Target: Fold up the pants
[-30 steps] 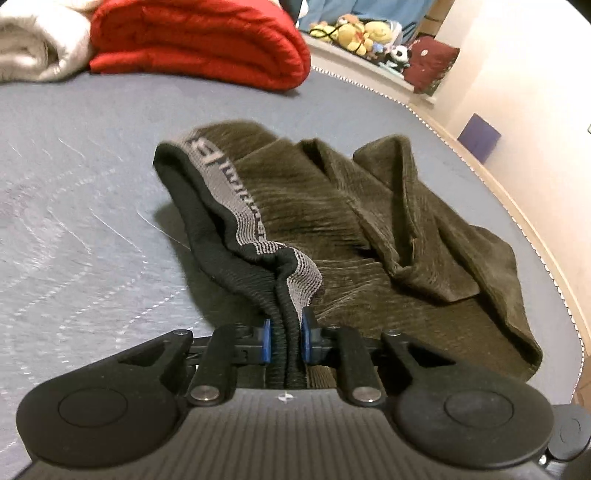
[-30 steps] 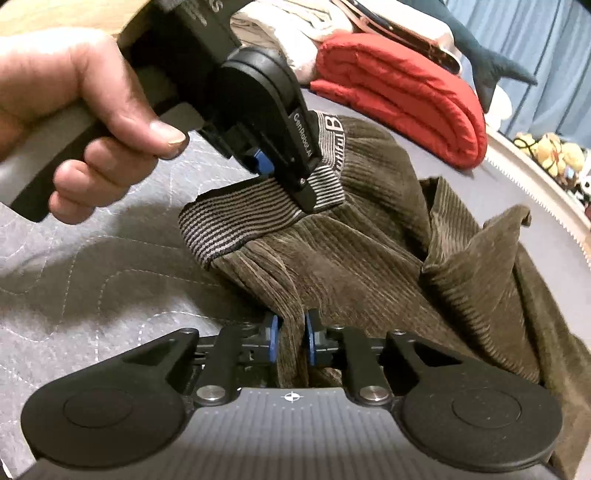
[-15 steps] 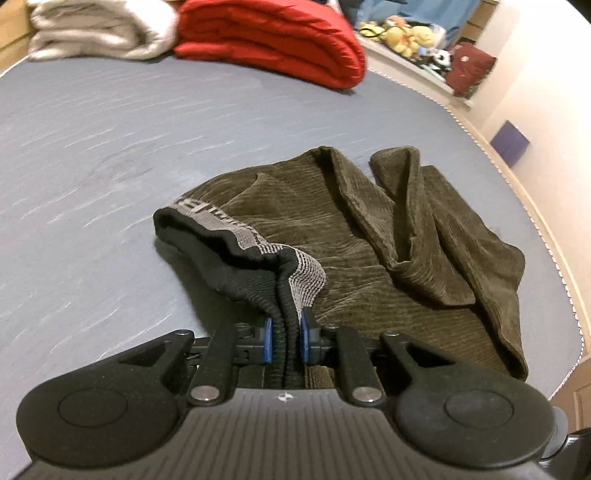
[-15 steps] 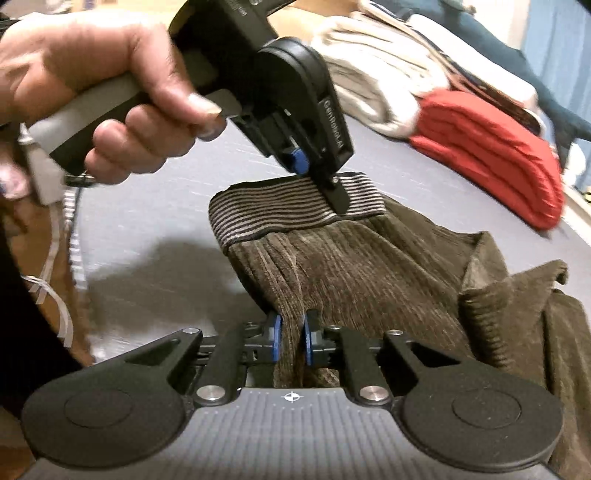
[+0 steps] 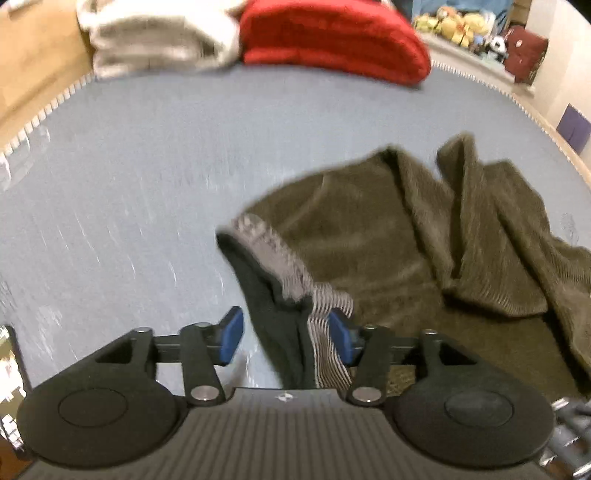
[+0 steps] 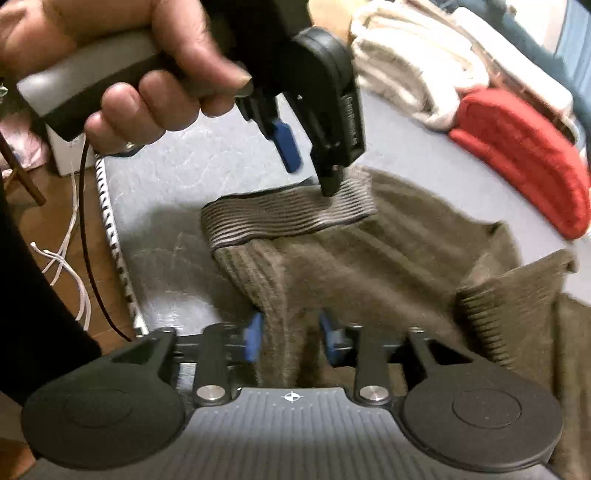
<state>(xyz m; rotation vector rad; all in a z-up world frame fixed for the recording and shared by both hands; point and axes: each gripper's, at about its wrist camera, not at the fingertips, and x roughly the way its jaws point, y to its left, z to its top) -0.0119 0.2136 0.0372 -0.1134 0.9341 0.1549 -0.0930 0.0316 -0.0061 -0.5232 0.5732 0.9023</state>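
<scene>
Olive-brown corduroy pants lie crumpled on the grey-blue mattress, legs bunched toward the right. The striped grey waistband hangs between the spread blue pads of my left gripper, which is open. In the right wrist view the left gripper hovers over the waistband, one finger tip touching it. My right gripper is open, its pads apart with a fold of the pants still lying between them.
A folded red blanket and a white blanket lie at the far end of the mattress. Stuffed toys sit beyond. The mattress edge, floor and white cords are at the left in the right wrist view.
Both grippers have opened and let go of the pants. The waistband has dropped toward the mattress. Both views are blurred by motion.
</scene>
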